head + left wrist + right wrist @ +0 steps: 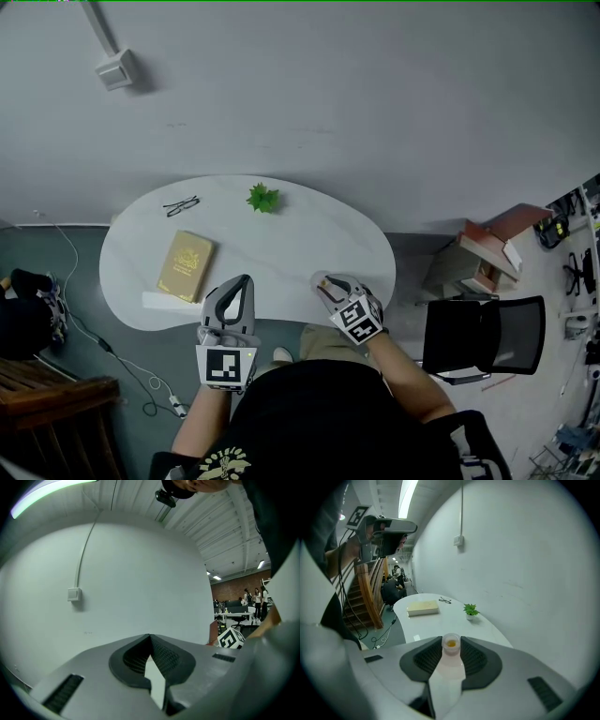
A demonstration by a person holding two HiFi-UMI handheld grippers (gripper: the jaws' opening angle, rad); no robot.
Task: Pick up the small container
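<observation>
Lower centre of the head view: left gripper [242,283] and right gripper [325,281], each a grey tapered shell carrying a white cube [226,366] printed with black square markers. Gripper views: dark ribbed pads [425,660] set in smooth grey jaws. The person wears a black shirt [319,412] with pale print.
</observation>
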